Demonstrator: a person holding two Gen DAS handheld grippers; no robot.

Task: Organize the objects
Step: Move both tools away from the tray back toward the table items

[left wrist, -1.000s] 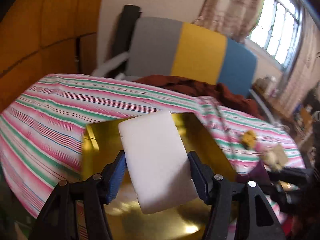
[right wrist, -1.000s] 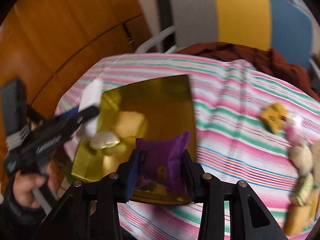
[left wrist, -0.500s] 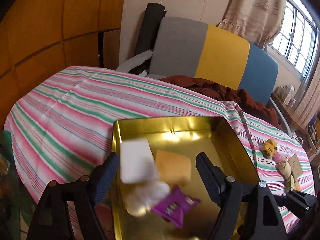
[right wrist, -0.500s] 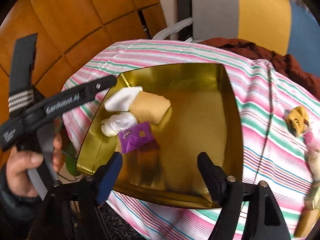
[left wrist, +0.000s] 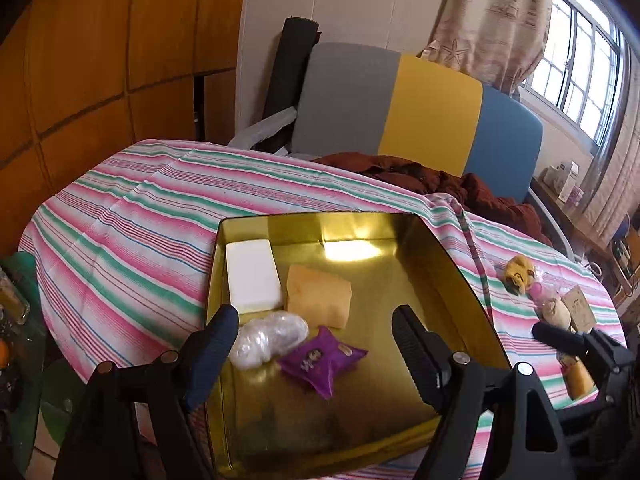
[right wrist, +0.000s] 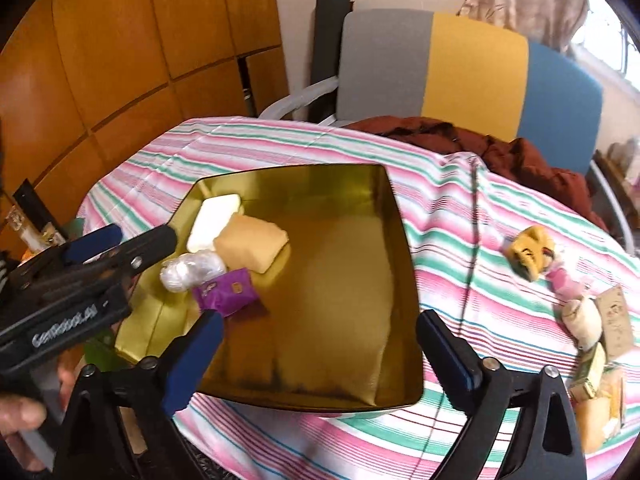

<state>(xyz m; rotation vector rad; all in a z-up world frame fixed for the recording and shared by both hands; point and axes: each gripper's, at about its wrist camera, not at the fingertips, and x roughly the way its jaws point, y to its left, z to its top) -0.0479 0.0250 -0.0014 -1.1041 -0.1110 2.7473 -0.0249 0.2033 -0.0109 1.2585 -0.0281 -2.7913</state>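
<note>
A gold tin tray (left wrist: 460, 280) (right wrist: 404, 240) sits on the striped tablecloth. Inside it, at the left, lie a white block (left wrist: 252, 276) (right wrist: 214, 216), a tan packet (left wrist: 318, 296) (right wrist: 252, 246), a clear-wrapped white lump (left wrist: 270, 338) (right wrist: 192, 270) and a purple packet (left wrist: 322, 360) (right wrist: 226, 292). My left gripper (left wrist: 316, 344) hangs open above the tray's near left part, nothing between its fingers. My right gripper (right wrist: 320, 348) is open over the tray's near edge, also holding nothing. The left gripper (right wrist: 120, 240) shows in the right wrist view at the tray's left.
To the right of the tray, loose items lie on the cloth: a yellow packet (left wrist: 520, 274) (right wrist: 532, 252), a pink one (right wrist: 564, 280), a beige bun (right wrist: 584, 322) and small boxes (right wrist: 600, 364). A brown cloth (left wrist: 440, 180) lies at the table's back, before a grey-yellow-blue chair (left wrist: 420, 116).
Both grippers opened and drew back. The white block dropped from the left gripper into the tray, and the purple packet left the right gripper and lies in the tray.
</note>
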